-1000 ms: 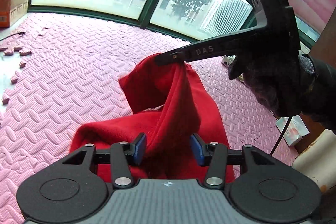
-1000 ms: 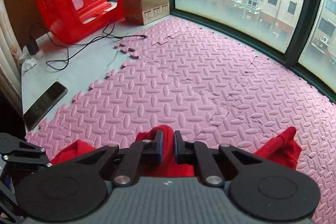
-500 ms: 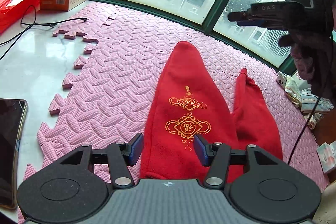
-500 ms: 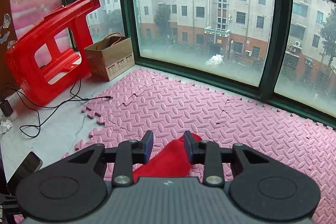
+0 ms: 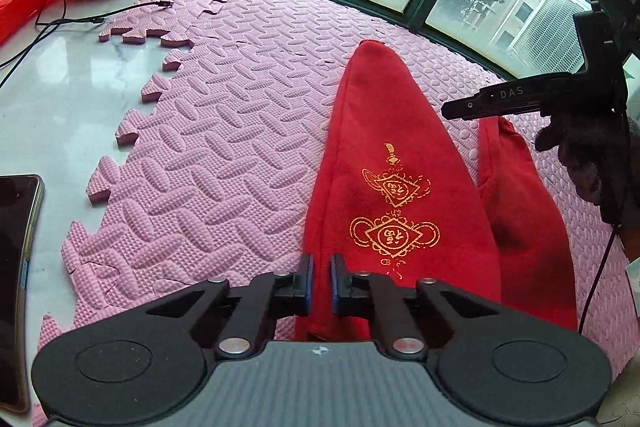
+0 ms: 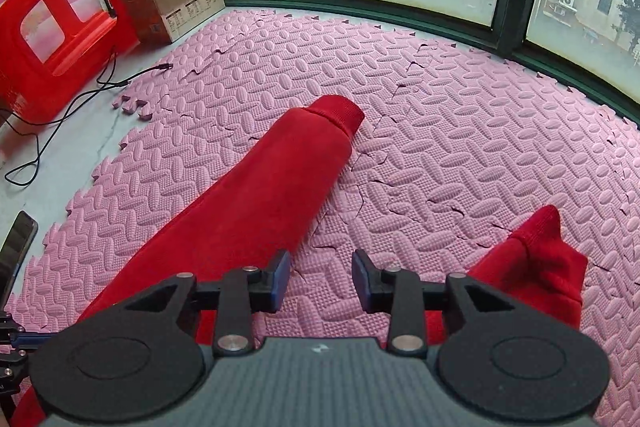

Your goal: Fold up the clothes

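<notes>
Folding has barely begun: the red trousers (image 5: 384, 163) lie spread on the pink mat (image 5: 224, 131), legs toward twelve o'clock. The left gripper (image 5: 321, 279) is pinched on their near edge. The right gripper (image 6: 321, 277), at three o'clock, gapes partway, holding nothing.

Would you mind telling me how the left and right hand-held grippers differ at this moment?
The left hand-held gripper is shut, pinching the red garment by its edge. The right hand-held gripper is open, with only pink mat between its jaws. Both are black with blue pads.
</notes>
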